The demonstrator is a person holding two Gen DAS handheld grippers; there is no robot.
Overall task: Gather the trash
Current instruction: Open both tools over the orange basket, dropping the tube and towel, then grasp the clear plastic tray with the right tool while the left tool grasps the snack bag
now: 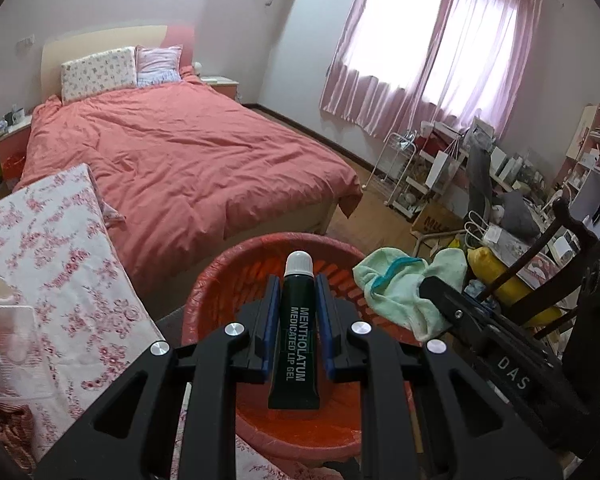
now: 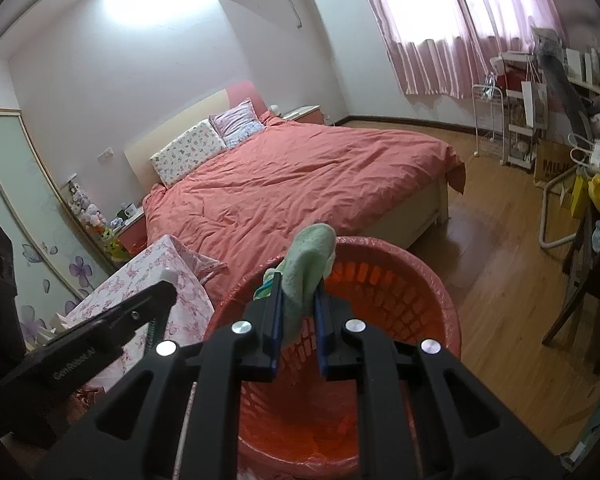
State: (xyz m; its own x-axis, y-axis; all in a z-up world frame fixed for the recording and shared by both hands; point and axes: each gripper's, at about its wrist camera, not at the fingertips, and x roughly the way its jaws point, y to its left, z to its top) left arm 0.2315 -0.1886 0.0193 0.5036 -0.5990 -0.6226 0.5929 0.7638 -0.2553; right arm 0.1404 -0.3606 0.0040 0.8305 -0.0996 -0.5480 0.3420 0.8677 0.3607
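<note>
My left gripper [image 1: 297, 286] is shut on a dark green lip gel tube [image 1: 296, 332] with a white cap, held above the red waste basket [image 1: 216, 280]. My right gripper [image 2: 298, 284] is shut on a pale green cloth [image 2: 310, 264] and holds it over the same basket [image 2: 428, 276], which has a red liner. In the left wrist view the cloth [image 1: 404, 284] and the right gripper [image 1: 436, 292] hang at the basket's right rim. In the right wrist view the left gripper's finger [image 2: 140, 304] shows at the left.
A bed with a salmon duvet [image 1: 188, 160] lies beyond the basket. A floral-covered surface [image 1: 52, 264] stands to the left. A cluttered desk, shelves and a chair [image 1: 512, 208] fill the right side. Wooden floor [image 2: 500, 288] lies right of the basket.
</note>
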